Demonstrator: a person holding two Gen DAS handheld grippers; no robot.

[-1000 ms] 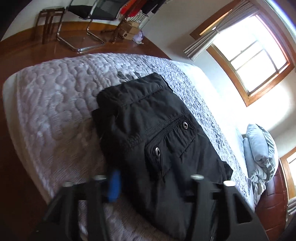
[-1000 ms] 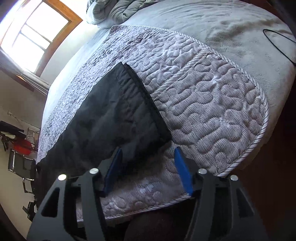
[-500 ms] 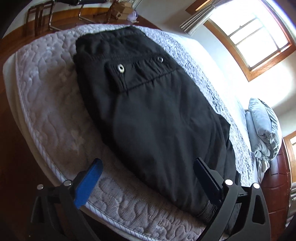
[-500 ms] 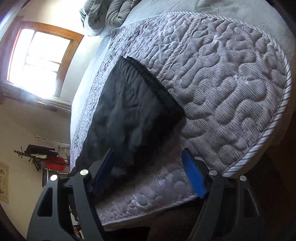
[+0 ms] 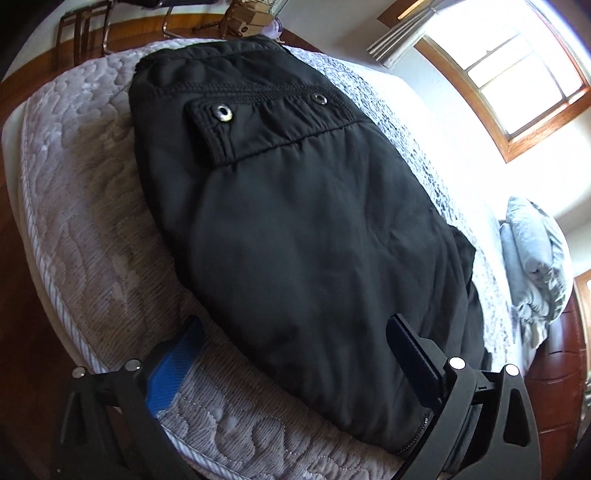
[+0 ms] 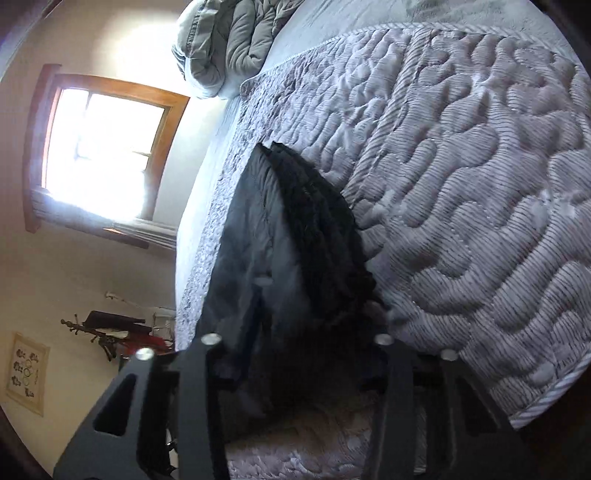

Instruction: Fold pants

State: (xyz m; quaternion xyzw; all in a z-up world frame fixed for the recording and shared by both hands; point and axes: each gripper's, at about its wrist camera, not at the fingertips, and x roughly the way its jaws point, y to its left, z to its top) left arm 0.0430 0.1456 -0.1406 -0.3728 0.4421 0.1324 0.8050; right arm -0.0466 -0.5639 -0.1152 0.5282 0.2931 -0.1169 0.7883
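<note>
Black pants (image 5: 295,229) lie folded lengthwise on the quilted grey bedspread (image 5: 85,229), with the snap pocket flap (image 5: 236,122) at the far end. My left gripper (image 5: 291,354) is open wide at the pants' near edge: its blue pad (image 5: 173,365) rests on the quilt, and the dark finger (image 5: 410,354) is over the cloth. In the right wrist view the pants' hem end (image 6: 295,236) bunches up between the fingers of my right gripper (image 6: 306,354). Its jaws are closing on this cloth, which hides the pads.
The bedspread's piped edge (image 6: 554,391) runs close to the right gripper, with dark floor beyond. A rolled grey duvet (image 6: 229,40) lies at the head of the bed. A window (image 5: 517,66) is behind it, and chairs (image 5: 85,33) stand on the wooden floor.
The left gripper opened wide and slid along the pants away from the waist. The right gripper tilted down over the hem corner and narrowed, with cloth now bunched between its fingers.
</note>
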